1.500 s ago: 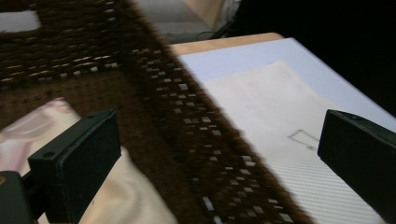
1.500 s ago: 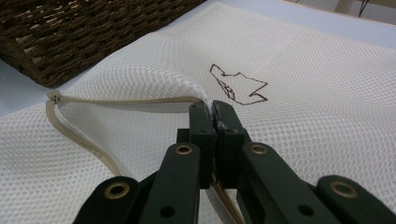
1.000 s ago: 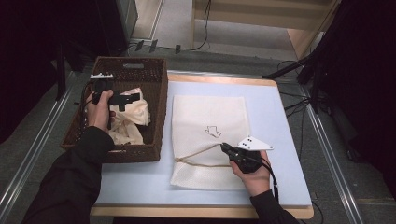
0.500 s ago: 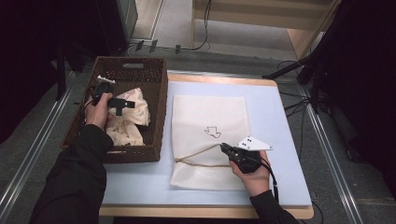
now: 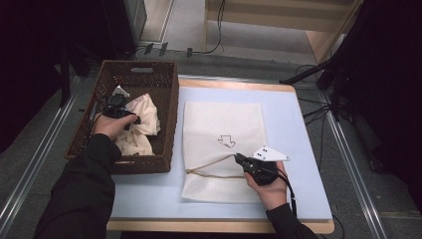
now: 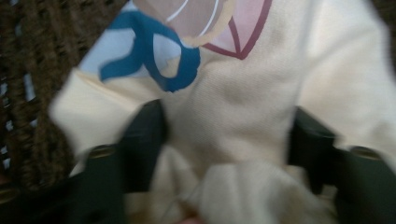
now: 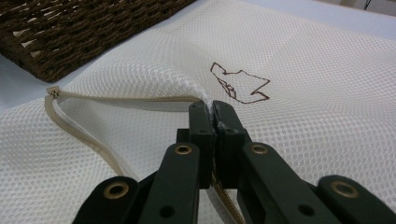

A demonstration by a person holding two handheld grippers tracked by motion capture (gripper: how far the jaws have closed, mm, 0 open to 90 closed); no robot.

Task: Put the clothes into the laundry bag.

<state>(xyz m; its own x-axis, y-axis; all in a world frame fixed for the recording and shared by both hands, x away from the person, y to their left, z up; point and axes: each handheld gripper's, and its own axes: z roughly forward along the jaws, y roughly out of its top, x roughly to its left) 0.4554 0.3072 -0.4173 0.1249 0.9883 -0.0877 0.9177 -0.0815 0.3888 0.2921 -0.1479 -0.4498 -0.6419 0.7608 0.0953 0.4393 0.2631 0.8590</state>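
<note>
Since the earlier pics, our left gripper [image 5: 130,117] had dropped deeper into the basket [image 5: 169,107] and its jaws had just been closing, w/ a fold of the cream garment [image 6: 233,93] between them. Whether the pads already pinched the cloth we couldn't tell; they flanked the fold closely in the left gripper view. Our right gripper [image 5: 238,158] hadn't shifted.

Landmark = basket. Garment lay inside it, crumpled, toward its right wall; soft knit-looking cotton w/ a blue, pink & tan print. Mesh bag [image 5: 224,119] lay flat on the pale blue mat [image 5: 293,129], just right of the basket, long axis running away from us, zipper end at our side. Right gripper was clamped shut on the upper layer of the bag's opening [image 7: 205,100], lifting it so the mouth gaped toward the basket.

Judgement: next move turned on that: garment sat left of the bag mouth, left hand nearest it, so it would need a short lift over the basket's right wall, then in.

Textures: basket dark woven wicker, stiff, boxy; bag white honeycomb mesh, limp, beige zipper tape [image 7: 84,135], small brown arrow mark [image 7: 238,86].
</note>
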